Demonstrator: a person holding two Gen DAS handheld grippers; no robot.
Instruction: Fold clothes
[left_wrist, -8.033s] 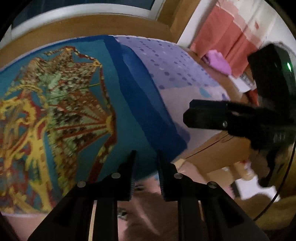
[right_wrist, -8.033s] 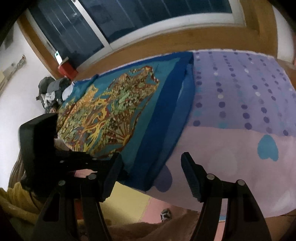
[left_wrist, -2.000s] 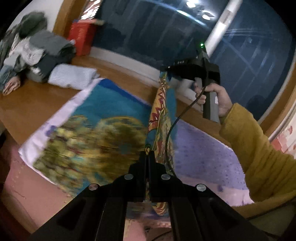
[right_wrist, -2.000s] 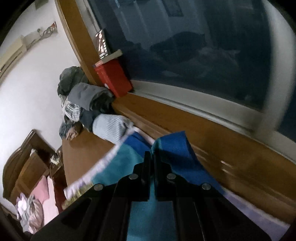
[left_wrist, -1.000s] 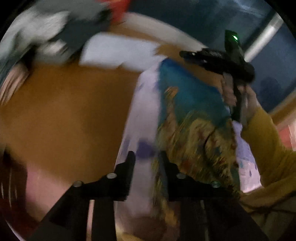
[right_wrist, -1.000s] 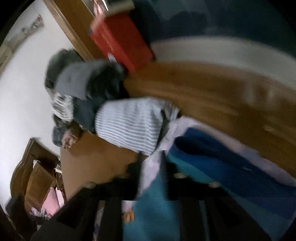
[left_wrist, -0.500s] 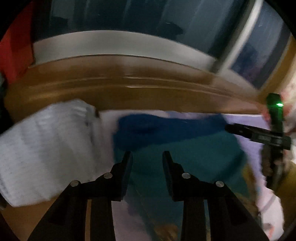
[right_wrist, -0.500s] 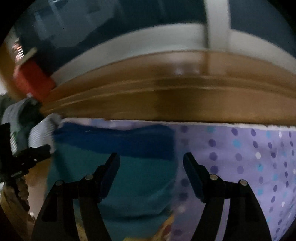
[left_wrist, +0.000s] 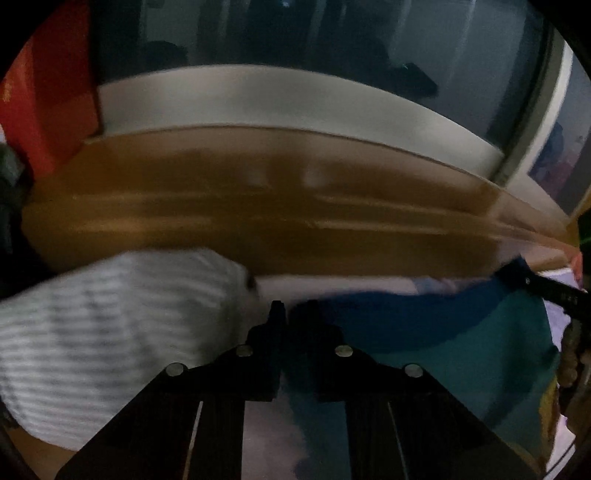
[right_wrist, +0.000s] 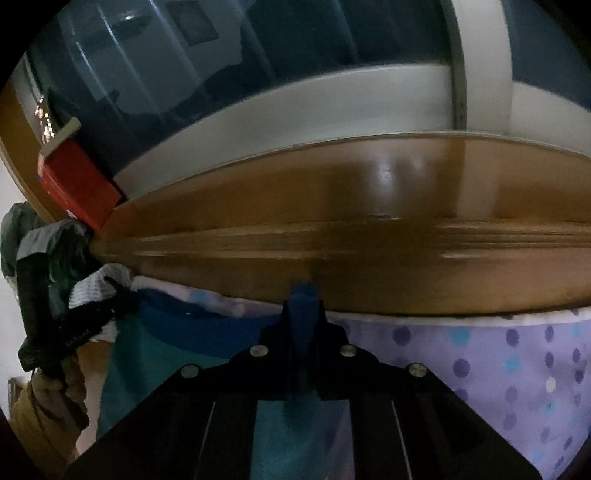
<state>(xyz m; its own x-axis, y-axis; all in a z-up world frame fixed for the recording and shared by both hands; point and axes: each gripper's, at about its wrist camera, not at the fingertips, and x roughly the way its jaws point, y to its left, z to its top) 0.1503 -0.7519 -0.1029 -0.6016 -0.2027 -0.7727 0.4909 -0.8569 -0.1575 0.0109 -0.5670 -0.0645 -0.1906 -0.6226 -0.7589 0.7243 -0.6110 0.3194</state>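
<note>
A teal cloth with a dark blue border lies on the lilac dotted sheet, its far edge along the wooden sill. My left gripper is shut on the left far corner of that border, next to a striped garment. A tuft of blue border sticks up between the fingers of my right gripper, which is shut on the right far corner. Each view shows the other tool: the right gripper at the right edge, the left gripper at the left. The patterned part of the cloth is mostly hidden.
A folded white striped garment lies just left of the cloth. Behind it are a heap of clothes and a red box. The wooden sill and dark window close off the far side.
Half a second ago both grippers stood open over the cloth's far blue edge. Both have since closed on it, one at each corner. Earlier they carried the cloth across and released it.
</note>
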